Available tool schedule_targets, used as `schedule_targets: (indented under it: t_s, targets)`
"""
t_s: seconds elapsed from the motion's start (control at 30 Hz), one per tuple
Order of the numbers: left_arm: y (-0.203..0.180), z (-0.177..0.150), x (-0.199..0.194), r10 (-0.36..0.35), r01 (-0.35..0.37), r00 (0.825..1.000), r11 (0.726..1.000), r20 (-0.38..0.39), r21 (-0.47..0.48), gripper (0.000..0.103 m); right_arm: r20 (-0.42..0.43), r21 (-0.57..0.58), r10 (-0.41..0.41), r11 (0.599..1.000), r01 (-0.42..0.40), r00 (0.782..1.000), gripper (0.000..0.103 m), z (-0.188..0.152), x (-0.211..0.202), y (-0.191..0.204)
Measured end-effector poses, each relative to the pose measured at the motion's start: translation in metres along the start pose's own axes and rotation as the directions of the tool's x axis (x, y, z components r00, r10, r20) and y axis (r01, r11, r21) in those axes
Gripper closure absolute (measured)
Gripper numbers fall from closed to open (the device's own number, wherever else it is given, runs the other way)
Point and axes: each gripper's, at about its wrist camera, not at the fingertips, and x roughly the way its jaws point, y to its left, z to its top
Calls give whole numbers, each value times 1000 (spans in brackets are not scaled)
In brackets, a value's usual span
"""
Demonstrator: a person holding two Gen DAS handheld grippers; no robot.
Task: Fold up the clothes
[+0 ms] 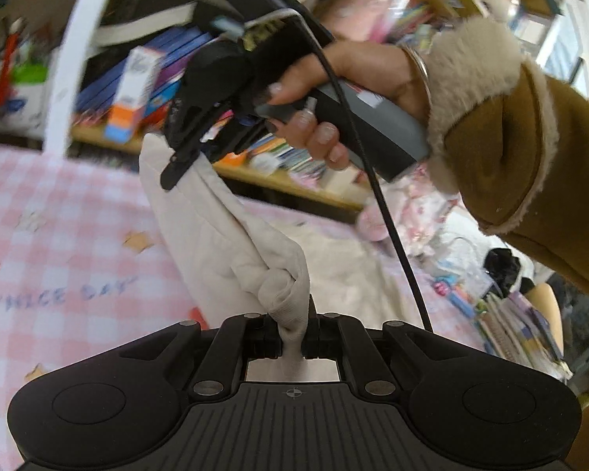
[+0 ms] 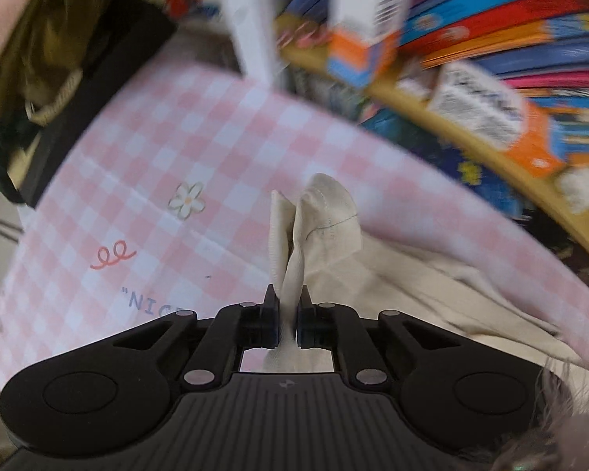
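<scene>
The cream garment point(image 1: 224, 231) is soft woven cotton with stitched seams, bunched into a thick knot where the left gripper point(image 1: 292, 337) clamps it between closed black fingers. From that knot the cloth runs as a taut, creased band up and away to the right gripper point(image 1: 180, 165), whose closed jaws pinch a folded edge; the person's right hand point(image 1: 333, 90) holds its grey handle beneath a fleecy tan cuff point(image 1: 487, 117). The remaining fabric lies crumpled on the pink gingham sheet point(image 2: 184, 149).
</scene>
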Motion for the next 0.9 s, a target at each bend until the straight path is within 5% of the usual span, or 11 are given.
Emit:
schedule_targets:
  t_s: [0.33,0.9]
  targets:
    - [-96,4,44,-36,36,999,990,-6,134,97,179,82,-17,997,3,984,96,-76,-84,-124]
    - [-205,-38,155,180,-148,976,961,-121,234,97,354,54,123,987,-152,927,96,-187,-81,-281]
